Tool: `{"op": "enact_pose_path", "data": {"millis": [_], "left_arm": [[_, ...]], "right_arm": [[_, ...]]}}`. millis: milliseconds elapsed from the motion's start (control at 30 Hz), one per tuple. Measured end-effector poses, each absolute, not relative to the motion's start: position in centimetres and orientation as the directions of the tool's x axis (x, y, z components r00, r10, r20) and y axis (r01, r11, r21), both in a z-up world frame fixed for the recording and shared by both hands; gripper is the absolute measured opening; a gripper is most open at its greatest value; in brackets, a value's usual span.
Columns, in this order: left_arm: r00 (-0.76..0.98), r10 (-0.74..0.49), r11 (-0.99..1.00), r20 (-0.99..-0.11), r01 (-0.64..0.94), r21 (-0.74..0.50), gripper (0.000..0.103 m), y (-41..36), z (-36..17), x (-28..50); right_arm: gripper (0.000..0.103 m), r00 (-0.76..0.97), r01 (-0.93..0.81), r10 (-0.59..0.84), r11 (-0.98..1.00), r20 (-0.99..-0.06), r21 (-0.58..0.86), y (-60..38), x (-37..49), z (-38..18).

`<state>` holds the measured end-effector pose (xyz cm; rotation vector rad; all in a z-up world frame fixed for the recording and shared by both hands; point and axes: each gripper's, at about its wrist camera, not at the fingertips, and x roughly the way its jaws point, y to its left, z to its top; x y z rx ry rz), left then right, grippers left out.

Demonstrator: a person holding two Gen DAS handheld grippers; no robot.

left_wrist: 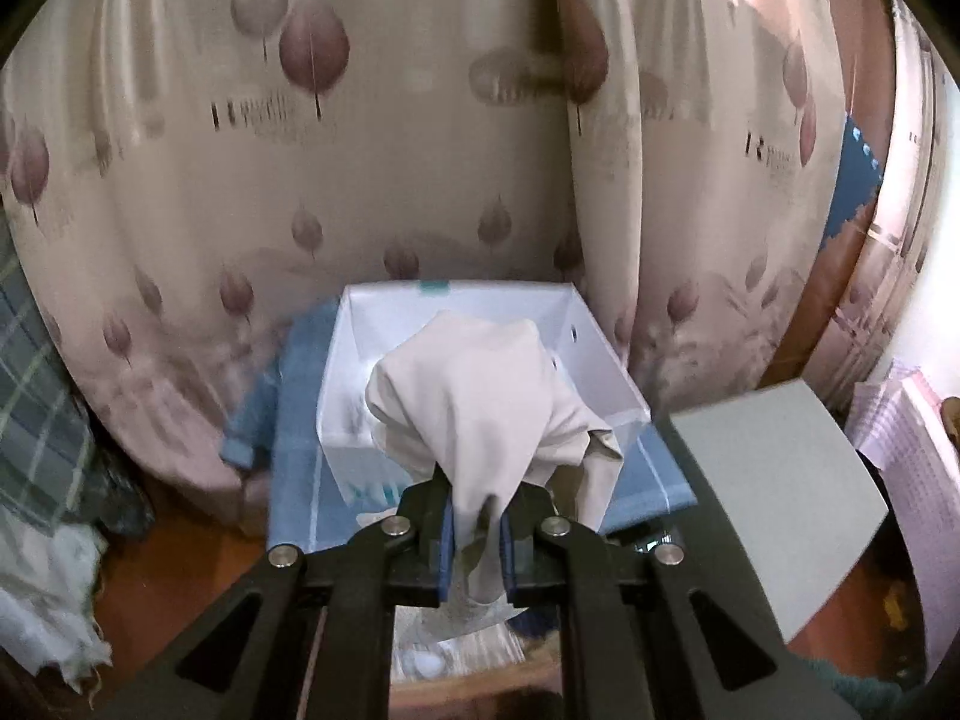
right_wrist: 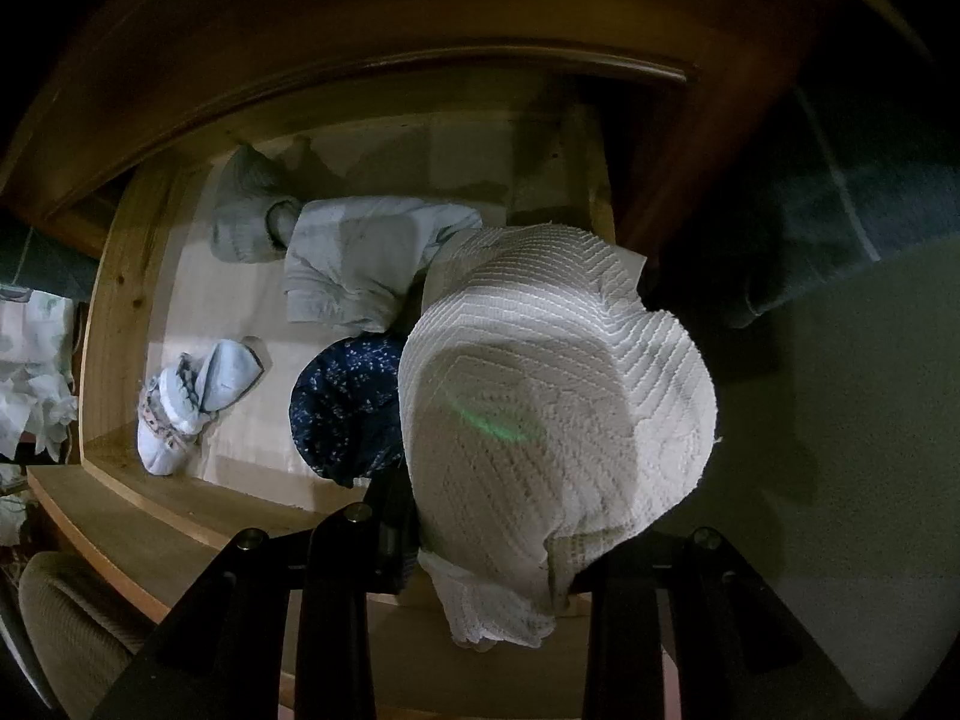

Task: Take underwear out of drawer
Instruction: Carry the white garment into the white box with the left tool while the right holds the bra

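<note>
The left gripper [left_wrist: 477, 534] is pinched tight on a beige piece of underwear [left_wrist: 480, 396], its blue pads [left_wrist: 445, 534] squeezing a narrow fold while the rest of the cloth bunches up and flops forward in front of the fingers. Beyond it stands a white box [left_wrist: 591, 354], open at the top, sitting on a blue cloth [left_wrist: 294, 456] that covers whatever it rests on. A grey flat board [left_wrist: 774, 498] lies off to the right of the box. Behind everything hangs a pale curtain [left_wrist: 300, 180] printed with dusky pink leaves.

The right gripper [right_wrist: 489, 558] points steeply down and is closed on a white ribbed cloth [right_wrist: 558, 408], which drapes over and hides most of its fingers. Under it is the open wooden drawer [right_wrist: 114, 300]. Inside lie a dark blue garment with small white dots [right_wrist: 348, 408], just beside the white cloth, a pale folded garment [right_wrist: 360, 258] farther back, a light rolled bundle [right_wrist: 246, 210] in the far corner, and another pale bundle [right_wrist: 192, 408] near the left wall. The drawer's front edge runs across just in front of the gripper.
</note>
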<state>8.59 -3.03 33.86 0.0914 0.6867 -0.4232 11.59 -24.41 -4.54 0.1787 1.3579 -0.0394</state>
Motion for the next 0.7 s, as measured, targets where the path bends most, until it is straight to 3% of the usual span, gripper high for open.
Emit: {"op": "enact_pose_path", "data": {"millis": [333, 500, 700], "left_arm": [[0.801, -0.256, 0.941, -0.540, 0.334, 0.049, 0.011, -4.6, 38.5, 14.2], [0.788, -0.249, 0.952, -0.564, 0.307, 0.009, 0.011, -5.1, 36.8, 18.3], [0.773, -0.201, 0.958, -0.601, 0.283, 0.044, 0.011, -6.6, 32.5, 22.7]], "right_arm": [[0.028, 0.214, 0.131, 0.068, 0.986, -0.974, 0.098, -24.2, 11.6, -4.6], [0.028, 0.215, 0.126, 0.071, 0.987, -0.974, 0.100, -24.2, 11.6, -4.7], [0.028, 0.219, 0.133, 0.094, 0.983, -0.971, 0.125, -24.7, 11.4, -4.8]]}}
